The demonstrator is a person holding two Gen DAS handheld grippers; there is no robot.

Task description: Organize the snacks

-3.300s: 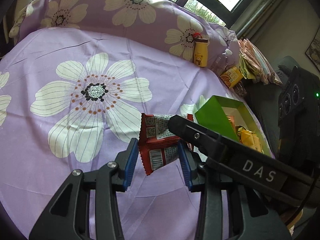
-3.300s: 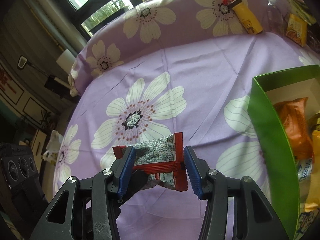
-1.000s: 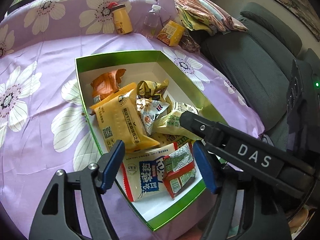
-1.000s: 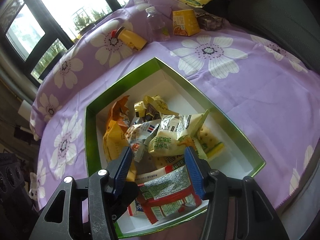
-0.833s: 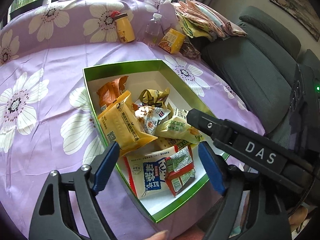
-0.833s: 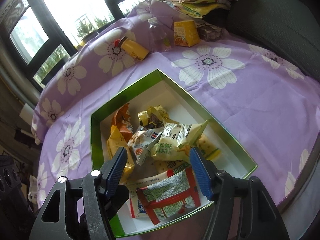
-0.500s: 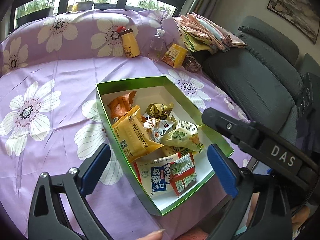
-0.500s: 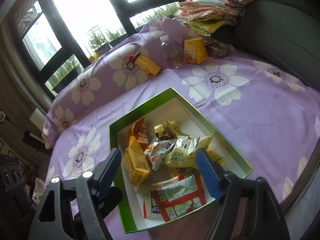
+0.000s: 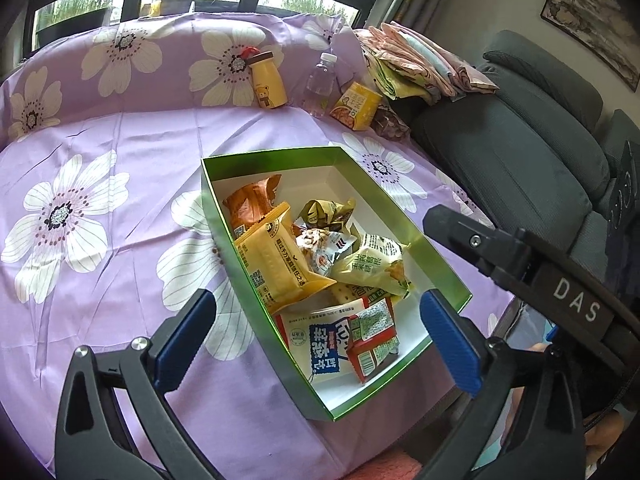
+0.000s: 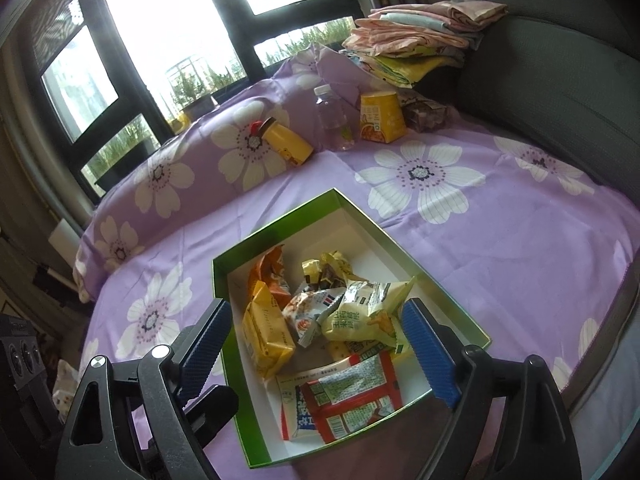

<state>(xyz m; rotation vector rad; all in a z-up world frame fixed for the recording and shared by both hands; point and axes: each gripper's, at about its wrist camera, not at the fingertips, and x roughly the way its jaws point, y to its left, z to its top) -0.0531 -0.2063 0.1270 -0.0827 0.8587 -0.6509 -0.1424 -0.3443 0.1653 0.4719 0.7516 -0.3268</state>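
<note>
Both claws agape above green box (image 9: 244,240); right claw (image 10: 320,344) opening.

left gripper (image 9: 316,336): fingers wide apart, empty | right gripper (image 10: 320,348): fingers opening, empty, tilted downward

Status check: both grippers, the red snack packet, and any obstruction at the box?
Left gripper open, empty; right gripper opening, empty. Red packet lies in green box. Nothing in the way.
</note>
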